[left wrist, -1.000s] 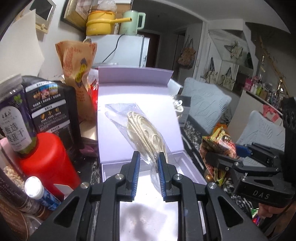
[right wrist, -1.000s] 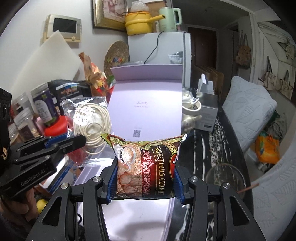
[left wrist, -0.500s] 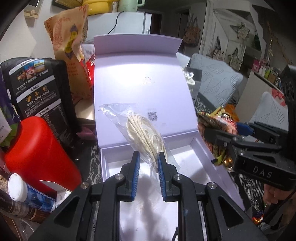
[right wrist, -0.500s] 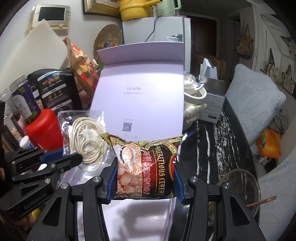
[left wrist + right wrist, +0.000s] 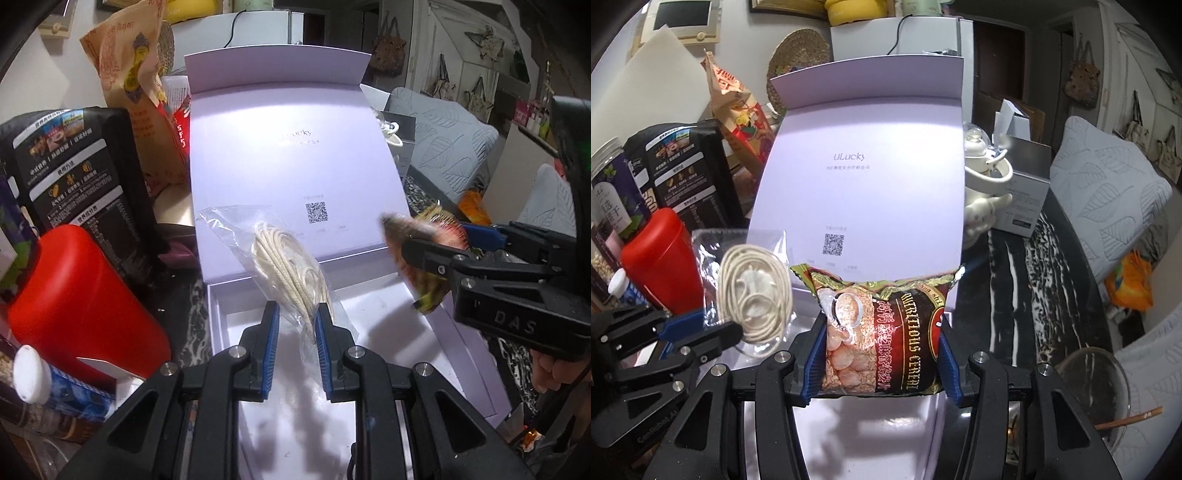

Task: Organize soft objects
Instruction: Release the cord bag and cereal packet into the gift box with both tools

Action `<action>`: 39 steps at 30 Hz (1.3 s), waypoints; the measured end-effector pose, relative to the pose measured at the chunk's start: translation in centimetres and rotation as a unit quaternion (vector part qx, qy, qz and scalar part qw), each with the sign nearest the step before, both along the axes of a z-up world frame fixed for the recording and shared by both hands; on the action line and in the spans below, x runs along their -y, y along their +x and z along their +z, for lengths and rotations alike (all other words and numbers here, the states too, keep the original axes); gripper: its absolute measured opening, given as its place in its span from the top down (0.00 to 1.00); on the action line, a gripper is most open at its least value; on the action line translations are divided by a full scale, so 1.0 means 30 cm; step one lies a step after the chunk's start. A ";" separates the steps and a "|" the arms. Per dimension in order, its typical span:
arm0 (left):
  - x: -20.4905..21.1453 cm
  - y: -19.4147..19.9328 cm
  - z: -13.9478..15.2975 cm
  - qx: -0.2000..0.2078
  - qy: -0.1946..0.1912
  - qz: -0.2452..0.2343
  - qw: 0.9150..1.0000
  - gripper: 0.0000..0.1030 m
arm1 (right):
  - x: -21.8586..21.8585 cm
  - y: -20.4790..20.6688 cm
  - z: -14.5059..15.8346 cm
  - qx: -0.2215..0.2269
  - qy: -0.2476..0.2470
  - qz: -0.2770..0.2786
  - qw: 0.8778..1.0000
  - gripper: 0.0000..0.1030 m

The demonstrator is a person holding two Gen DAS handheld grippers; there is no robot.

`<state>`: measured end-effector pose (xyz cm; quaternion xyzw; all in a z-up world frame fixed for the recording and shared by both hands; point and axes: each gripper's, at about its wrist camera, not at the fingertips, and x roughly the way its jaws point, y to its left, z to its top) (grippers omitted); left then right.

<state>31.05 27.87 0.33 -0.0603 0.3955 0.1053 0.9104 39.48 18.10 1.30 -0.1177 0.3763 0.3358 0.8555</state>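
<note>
My left gripper [image 5: 297, 321] is shut on a clear plastic bag of coiled white rope [image 5: 288, 266] and holds it above the open pale-lilac gift box [image 5: 369, 369]. The rope bag also shows in the right wrist view [image 5: 753, 291]. My right gripper [image 5: 879, 354] is shut on a dark cereal packet [image 5: 882, 332], held over the box's right side. In the left wrist view the right gripper [image 5: 436, 254] and the blurred packet [image 5: 424, 258] are at the right above the box. The box lid [image 5: 868, 177] stands open behind.
A red canister [image 5: 77, 295], a black packet [image 5: 77, 170] and jars crowd the left side. A brown paper bag [image 5: 136, 92] stands behind. A white teapot [image 5: 982, 181], a grey carton [image 5: 1023, 184] and a glass bowl [image 5: 1097, 391] sit on the dark marbled counter at the right.
Both grippers have moved forward and down over the open box, each still holding its item. The right gripper with the packet has come closer to the box's right edge.
</note>
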 end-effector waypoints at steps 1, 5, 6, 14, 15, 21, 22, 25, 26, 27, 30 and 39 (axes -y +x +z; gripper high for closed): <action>-0.001 0.002 0.000 -0.005 -0.002 0.003 1.000 0.81 | 0.000 -0.002 0.002 0.002 -0.002 0.000 1.000 0.40; -0.008 0.006 -0.005 -0.022 -0.011 0.015 1.000 0.81 | 0.014 -0.022 0.031 0.026 -0.003 -0.009 1.000 0.31; -0.009 0.003 -0.003 -0.023 -0.012 0.017 1.000 0.81 | 0.016 -0.025 0.040 0.028 -0.003 -0.009 1.000 0.31; 0.001 -0.040 0.077 0.005 -0.004 0.029 1.000 0.81 | 0.055 -0.068 0.118 0.046 0.002 -0.015 0.999 0.31; 0.003 -0.044 0.089 0.009 -0.002 0.030 0.999 0.81 | 0.062 -0.075 0.128 0.047 0.003 -0.016 0.999 0.31; 0.017 -0.077 0.155 0.025 0.002 0.032 0.999 0.81 | 0.105 -0.123 0.196 0.062 0.009 -0.024 0.998 0.31; 0.023 -0.087 0.173 0.031 0.003 0.031 0.999 0.81 | 0.112 -0.132 0.208 0.066 0.011 -0.025 0.997 0.31; 0.041 -0.113 0.218 0.046 0.007 0.027 0.999 0.81 | 0.134 -0.161 0.247 0.078 0.015 -0.028 0.996 0.31; 0.045 -0.119 0.233 0.050 0.009 0.026 0.998 0.81 | 0.142 -0.174 0.264 0.082 0.017 -0.029 0.996 0.31; 0.053 -0.128 0.248 0.055 0.011 0.025 0.998 0.81 | 0.147 -0.180 0.274 0.085 0.018 -0.030 0.996 0.31; 0.073 -0.160 0.298 0.072 0.017 0.020 0.997 0.81 | 0.174 -0.217 0.318 0.098 0.027 -0.032 0.994 0.31; 0.133 -0.276 0.415 0.118 0.031 0.013 0.992 0.80 | 0.264 -0.326 0.415 0.126 0.050 -0.044 0.990 0.25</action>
